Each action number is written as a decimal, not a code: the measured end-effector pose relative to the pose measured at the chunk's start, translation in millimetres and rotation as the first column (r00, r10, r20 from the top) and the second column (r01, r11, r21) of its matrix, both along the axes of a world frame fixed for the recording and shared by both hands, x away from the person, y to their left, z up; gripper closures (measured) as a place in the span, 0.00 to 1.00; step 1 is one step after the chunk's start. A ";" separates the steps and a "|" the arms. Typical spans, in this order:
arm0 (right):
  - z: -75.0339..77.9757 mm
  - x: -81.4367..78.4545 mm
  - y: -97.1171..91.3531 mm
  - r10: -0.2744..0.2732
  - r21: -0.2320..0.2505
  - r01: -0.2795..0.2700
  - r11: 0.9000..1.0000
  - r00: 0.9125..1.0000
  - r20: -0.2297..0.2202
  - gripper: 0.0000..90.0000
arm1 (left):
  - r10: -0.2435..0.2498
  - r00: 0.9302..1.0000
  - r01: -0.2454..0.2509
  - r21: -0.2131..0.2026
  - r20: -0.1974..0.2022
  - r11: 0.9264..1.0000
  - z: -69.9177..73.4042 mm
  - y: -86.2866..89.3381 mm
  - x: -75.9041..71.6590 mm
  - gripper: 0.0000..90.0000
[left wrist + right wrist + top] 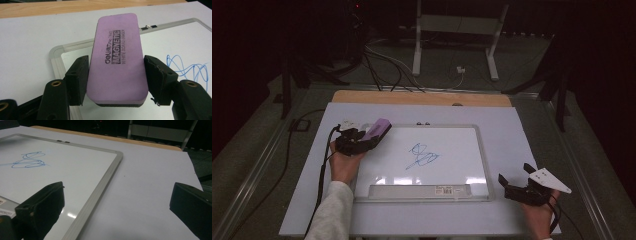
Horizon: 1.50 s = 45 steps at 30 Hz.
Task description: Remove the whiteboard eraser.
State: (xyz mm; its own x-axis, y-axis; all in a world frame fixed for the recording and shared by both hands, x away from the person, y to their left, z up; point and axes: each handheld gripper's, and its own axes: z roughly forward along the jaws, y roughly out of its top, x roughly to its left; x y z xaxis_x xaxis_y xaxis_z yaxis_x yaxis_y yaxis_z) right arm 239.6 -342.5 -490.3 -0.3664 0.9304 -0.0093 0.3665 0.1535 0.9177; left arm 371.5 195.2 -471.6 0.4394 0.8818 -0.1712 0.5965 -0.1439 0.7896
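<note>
A small whiteboard [462, 137] with a silver frame lies flat on the white table, a blue scribble [422, 156] near its middle. My left gripper [362, 138] hovers over the board's near-left corner, shut on a purple magnetic board eraser [117, 56] that sticks out forward between the jaws. The scribble [190, 68] lies to the eraser's right, apart from it. My right gripper [515, 181] rests off the board's right side near the table's front edge, open with nothing between its jaws. The board's frame [100, 192] and the scribble [28, 160] lie ahead of it on the left.
A white sheet [522, 135] covers the table, with a wooden strip [422, 98] along its far edge. A label tray [419, 190] runs along the board's near side. Beyond the table are cables [387, 67] and a white stand's legs [454, 45] on the floor.
</note>
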 end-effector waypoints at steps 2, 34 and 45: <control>0.1 -0.1 -0.3 0.000 0.000 0.000 1.000 1.000 0.000 0.00 | -0.005 1.000 0.005 0.005 0.003 1.000 0.8 -2.0 -0.6 0.45; -0.4 1.0 0.1 0.002 0.001 -0.002 1.000 1.000 -0.001 0.00 | -0.094 0.995 0.094 0.031 0.027 0.995 -1.4 -40.2 -13.3 0.45; -0.5 1.3 0.8 0.006 -0.001 -0.006 1.000 1.000 -0.003 0.00 | -0.130 0.991 0.129 0.036 0.028 0.991 -3.5 -52.3 -19.9 0.45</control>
State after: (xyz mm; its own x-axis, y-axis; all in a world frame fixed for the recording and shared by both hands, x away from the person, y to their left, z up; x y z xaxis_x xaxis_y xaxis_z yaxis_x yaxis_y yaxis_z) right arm 240.9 -341.7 -490.7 -0.3717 0.9283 -0.0092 0.3681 0.1565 0.9165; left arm 351.6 142.9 -475.1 0.5543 0.8225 -0.1270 0.5473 -0.2453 0.8002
